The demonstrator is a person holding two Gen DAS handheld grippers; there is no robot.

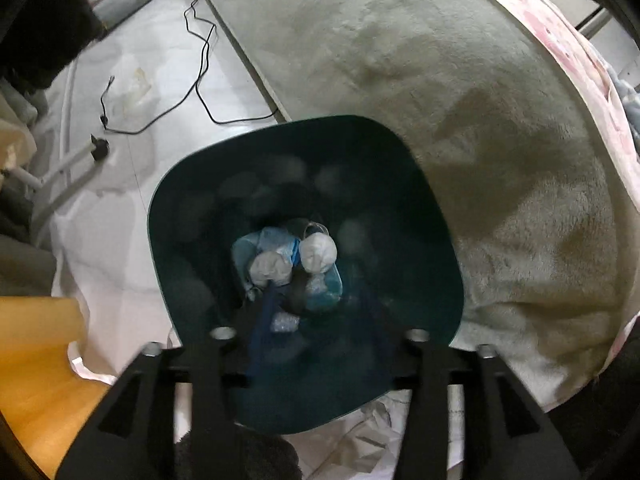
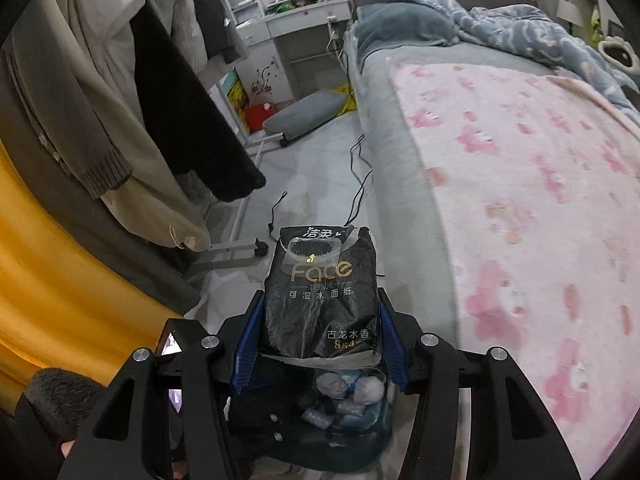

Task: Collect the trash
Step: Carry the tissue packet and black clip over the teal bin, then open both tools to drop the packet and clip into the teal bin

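In the left wrist view I look straight down into a dark teal trash bin [image 1: 420,240]. Crumpled white and blue tissue wads [image 1: 316,254] lie at its bottom. My left gripper [image 1: 320,296] hangs over the bin's mouth, open, with nothing between its blue fingers [image 1: 262,328]. In the right wrist view my right gripper [image 2: 320,300] is shut on a black tissue pack [image 2: 320,288] printed "Face", which stands up between the blue pads. Beneath that pack the same bin [image 2: 372,432] shows, with wads [image 2: 352,394] inside.
The bin stands on a white floor [image 1: 132,80] beside a bed with a grey plush side [image 1: 440,100] and a pink blanket [image 2: 520,200]. A black cable [image 1: 200,60] trails over the floor. Clothes hang on a rack [image 2: 160,100] at left, next to yellow cloth [image 2: 60,280].
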